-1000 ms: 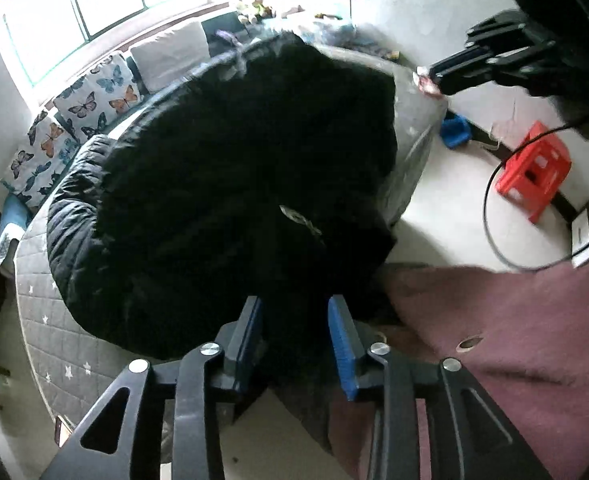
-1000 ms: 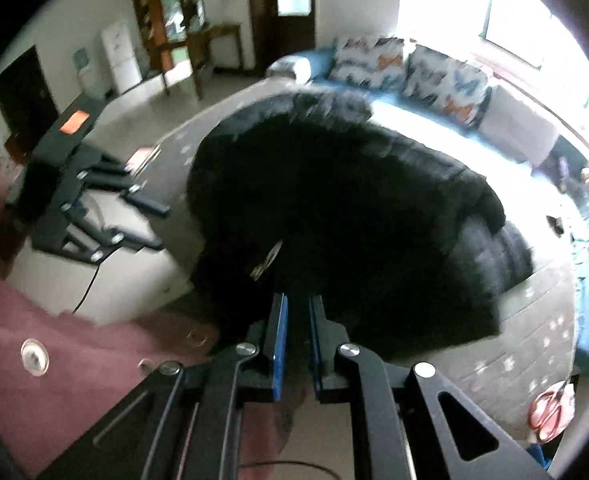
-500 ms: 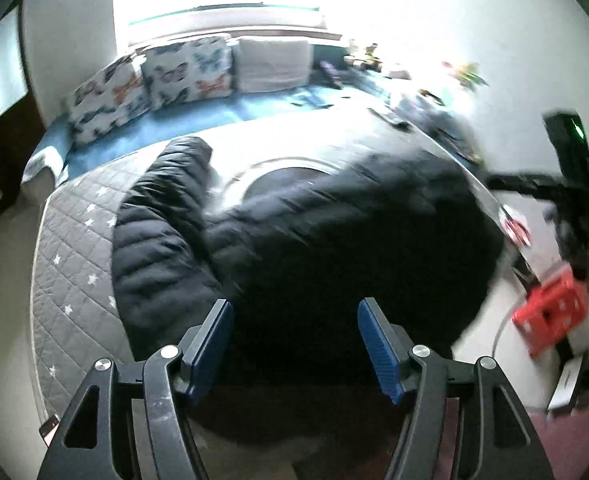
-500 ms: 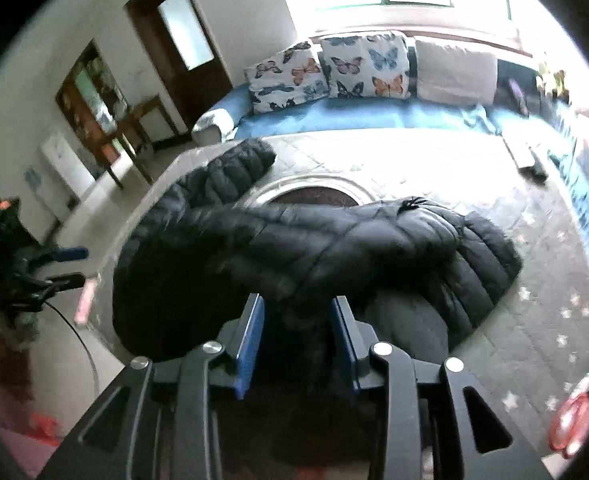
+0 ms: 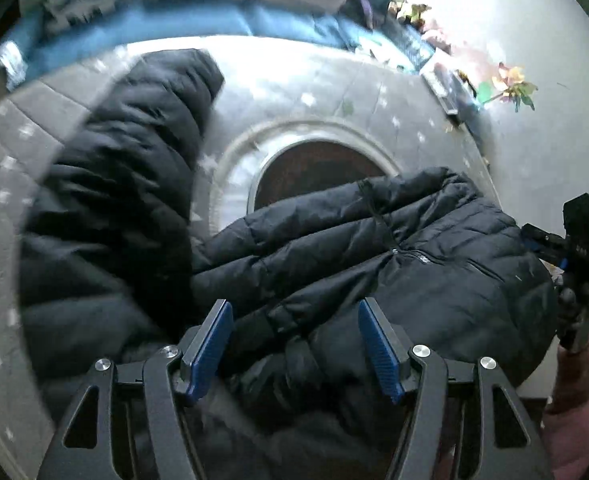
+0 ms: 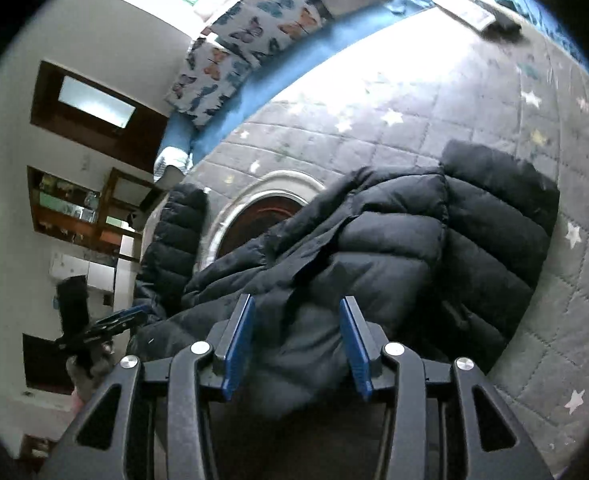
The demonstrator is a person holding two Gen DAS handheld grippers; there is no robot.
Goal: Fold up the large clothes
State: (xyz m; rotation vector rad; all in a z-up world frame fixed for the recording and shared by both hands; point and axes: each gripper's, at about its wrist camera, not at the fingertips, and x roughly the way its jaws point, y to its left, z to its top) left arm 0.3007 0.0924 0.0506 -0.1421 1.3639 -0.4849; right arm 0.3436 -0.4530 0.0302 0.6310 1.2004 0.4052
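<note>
A black puffer jacket (image 5: 334, 264) lies on a grey quilted cover with stars (image 5: 334, 92). Its lower half is folded up over the body, and one sleeve (image 5: 134, 152) stretches away at the left. My left gripper (image 5: 296, 340) is open just above the folded edge, holding nothing. In the right wrist view the same jacket (image 6: 394, 264) lies bunched, with the other sleeve (image 6: 502, 216) at the right. My right gripper (image 6: 296, 342) is open over the jacket's near edge, empty. Each gripper shows at the edge of the other's view: the right one (image 5: 574, 240), the left one (image 6: 106, 326).
A round dark red patch with a pale ring (image 5: 314, 168) shows on the cover beyond the jacket. A blue sofa with butterfly cushions (image 6: 246, 48) runs along the far side. Flowers (image 5: 510, 88) stand by the wall at the right. Shelves and a door (image 6: 94, 112) are at the left.
Both grippers were shut on the jacket's hem a second ago. They carried it up and over the body, opened, and let it drop. Both cameras now look down on the folded jacket.
</note>
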